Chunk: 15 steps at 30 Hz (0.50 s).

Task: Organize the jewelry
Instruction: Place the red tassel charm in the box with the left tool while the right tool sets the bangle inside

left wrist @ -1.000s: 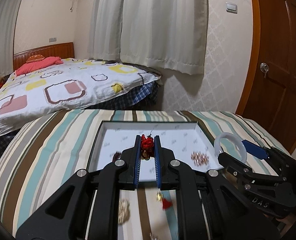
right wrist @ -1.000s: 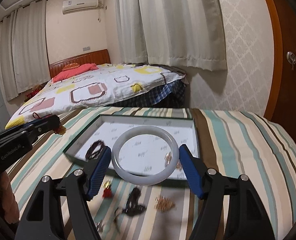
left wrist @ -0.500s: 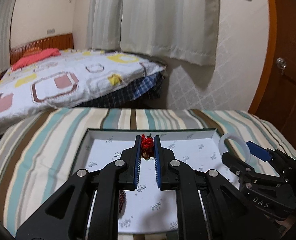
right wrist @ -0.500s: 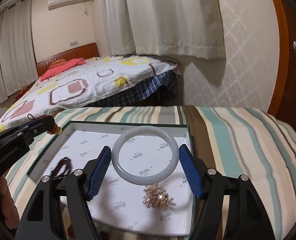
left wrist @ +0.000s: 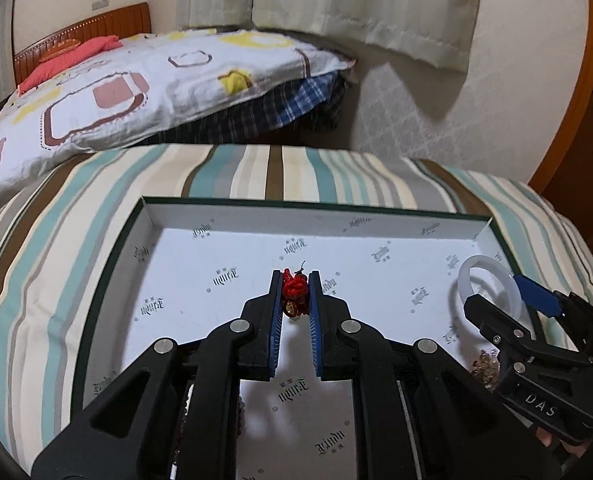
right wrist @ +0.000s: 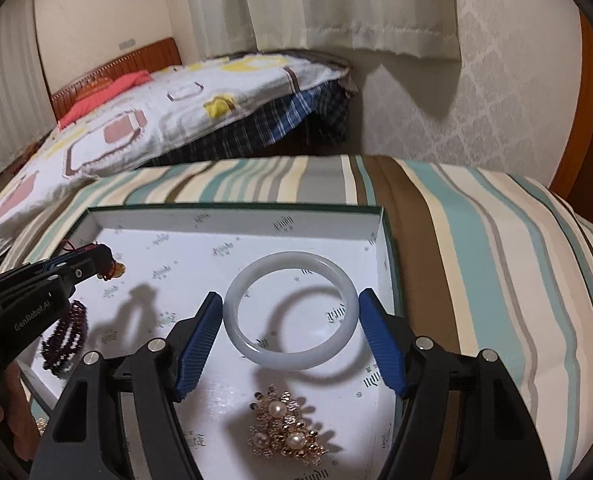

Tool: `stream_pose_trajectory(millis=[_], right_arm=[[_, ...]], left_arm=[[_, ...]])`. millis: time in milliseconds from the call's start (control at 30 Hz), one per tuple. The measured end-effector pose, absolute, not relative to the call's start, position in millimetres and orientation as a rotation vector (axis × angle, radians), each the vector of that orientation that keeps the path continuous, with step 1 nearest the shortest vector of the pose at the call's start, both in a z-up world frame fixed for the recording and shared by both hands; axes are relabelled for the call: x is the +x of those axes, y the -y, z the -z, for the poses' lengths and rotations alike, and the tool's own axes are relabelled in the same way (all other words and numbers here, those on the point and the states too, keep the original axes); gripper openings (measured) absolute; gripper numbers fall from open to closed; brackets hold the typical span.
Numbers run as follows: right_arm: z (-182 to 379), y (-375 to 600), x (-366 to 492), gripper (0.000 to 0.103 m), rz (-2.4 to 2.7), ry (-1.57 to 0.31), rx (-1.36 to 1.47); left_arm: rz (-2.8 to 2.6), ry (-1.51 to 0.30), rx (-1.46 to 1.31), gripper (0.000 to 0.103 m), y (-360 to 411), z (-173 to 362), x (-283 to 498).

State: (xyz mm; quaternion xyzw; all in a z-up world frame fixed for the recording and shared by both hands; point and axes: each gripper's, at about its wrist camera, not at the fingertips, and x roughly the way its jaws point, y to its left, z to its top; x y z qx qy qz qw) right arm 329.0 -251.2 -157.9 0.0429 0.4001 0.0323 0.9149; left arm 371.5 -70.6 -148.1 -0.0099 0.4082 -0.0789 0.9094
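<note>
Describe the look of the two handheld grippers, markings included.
Both are matte black plastic with angular linkage arms, silver pivot screws and ribbed blue pads on the jaws. The left gripper carries white "GenRobot.AI" lettering on its side; the right gripper shows "DAS". No cables or sleeves are visible.

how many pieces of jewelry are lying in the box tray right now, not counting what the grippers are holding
2. A dark purple beaded bracelet lies near the tray's left edge, and a gold pearl brooch lies near its front, below the right gripper. The grippers' bodies may hide more.
</note>
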Motion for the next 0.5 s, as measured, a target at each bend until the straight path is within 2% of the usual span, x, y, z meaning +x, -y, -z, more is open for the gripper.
stream_pose_trajectory(millis=[433, 500], right_arm=[[166.2, 246.9, 343.3, 0.069, -0.049, -0.924, 0.040], [166.0, 248.2, 341.9, 0.070, -0.053, -0.920, 0.047]], left_arm=[[0.142, -0.926, 0.002, 0.014, 71.2, 161.8, 384.8], [0.141, -0.923, -0.005, 0.017, 69.8, 161.4, 384.8]])
